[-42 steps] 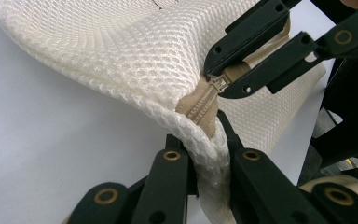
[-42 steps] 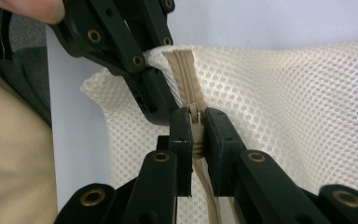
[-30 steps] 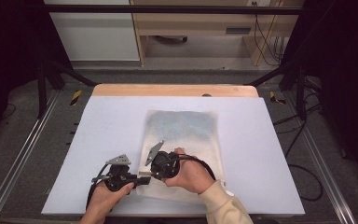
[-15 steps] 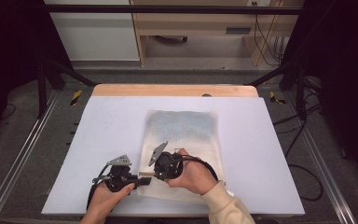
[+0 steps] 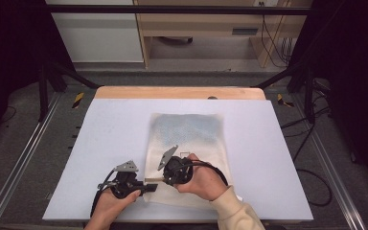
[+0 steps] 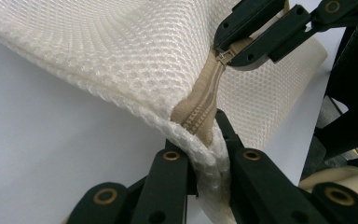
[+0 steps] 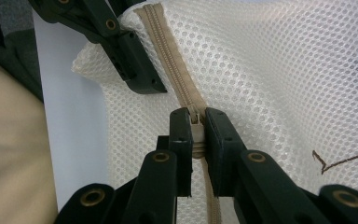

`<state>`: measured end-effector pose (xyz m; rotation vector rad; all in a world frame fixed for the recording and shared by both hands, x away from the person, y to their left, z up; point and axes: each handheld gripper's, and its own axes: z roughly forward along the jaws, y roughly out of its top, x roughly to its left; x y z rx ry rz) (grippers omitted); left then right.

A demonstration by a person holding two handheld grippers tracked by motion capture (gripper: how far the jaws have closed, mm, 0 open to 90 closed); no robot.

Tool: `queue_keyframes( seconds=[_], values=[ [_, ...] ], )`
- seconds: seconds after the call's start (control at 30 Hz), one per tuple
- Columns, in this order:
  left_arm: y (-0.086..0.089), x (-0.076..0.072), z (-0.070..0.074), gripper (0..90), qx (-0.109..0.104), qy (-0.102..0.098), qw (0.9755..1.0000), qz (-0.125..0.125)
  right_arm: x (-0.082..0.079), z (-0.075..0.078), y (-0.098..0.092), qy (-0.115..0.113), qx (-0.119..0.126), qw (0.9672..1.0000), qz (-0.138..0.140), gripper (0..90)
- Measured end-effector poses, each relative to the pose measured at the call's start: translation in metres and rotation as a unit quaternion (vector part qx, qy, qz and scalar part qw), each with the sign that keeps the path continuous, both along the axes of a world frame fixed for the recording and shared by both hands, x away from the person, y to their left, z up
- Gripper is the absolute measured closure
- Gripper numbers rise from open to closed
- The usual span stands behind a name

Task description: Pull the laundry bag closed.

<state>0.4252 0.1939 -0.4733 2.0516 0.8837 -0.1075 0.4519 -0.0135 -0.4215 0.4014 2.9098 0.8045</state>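
A white mesh bag (image 5: 187, 132) lies flat on the white table (image 5: 110, 129), with a beige zipper (image 6: 205, 100) along its near edge. My left gripper (image 5: 146, 187) is shut on the bag's near left corner at the zipper's end (image 6: 204, 140), lifting the mesh a little. Just to its right, my right gripper (image 5: 163, 179) is shut on the zipper pull (image 7: 195, 122). From the left gripper view the right gripper (image 6: 235, 51) pinches the slider further along the zipper. The left gripper (image 7: 135, 70) holds the corner in the right gripper view.
A wooden strip (image 5: 179, 92) runs along the table's far edge. Black frame posts (image 5: 43, 81) stand at both far corners, and a metal rail (image 5: 19, 163) lines the left side. Cables (image 5: 311, 177) trail on the floor at the right. A brown stitched mark (image 7: 340, 161) sits on the mesh.
My right gripper has edged slightly to the right along the zipper. The left gripper has stayed where it was, still holding the corner.
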Motion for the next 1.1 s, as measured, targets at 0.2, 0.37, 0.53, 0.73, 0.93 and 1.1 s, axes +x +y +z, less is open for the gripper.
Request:
queue_keyframes(
  seconds=[0.2,0.37,0.53,0.73,0.93,1.1],
  values=[
    [-0.006,-0.002,-0.001,85.4,0.003,-0.003,1.0,-0.008,-0.003,-0.001,-0.007,0.002,0.001,1.0,-0.008,81.9],
    [-0.008,-0.002,-0.001,85.4,0.003,-0.004,1.0,-0.008,-0.004,-0.002,-0.011,0.001,0.007,0.9999,-0.009,81.9],
    [-0.009,-0.003,-0.002,85.4,0.003,-0.004,1.0,-0.008,-0.004,-0.003,-0.016,0.005,0.012,0.9998,-0.013,81.9],
    [-0.009,-0.003,-0.002,85.3,-0.002,-0.003,1.0,-0.006,-0.005,-0.001,-0.021,0.001,0.012,0.9998,-0.016,81.9],
    [-0.008,-0.002,-0.001,85.2,-0.003,-0.005,1.0,-0.006,-0.003,0.001,-0.025,0.003,0.013,0.9996,-0.024,81.9],
    [-0.008,-0.002,-0.001,85.2,-0.003,-0.005,1.0,-0.006,-0.004,0.001,-0.026,0.003,0.014,0.9996,-0.025,81.9]
  ],
)
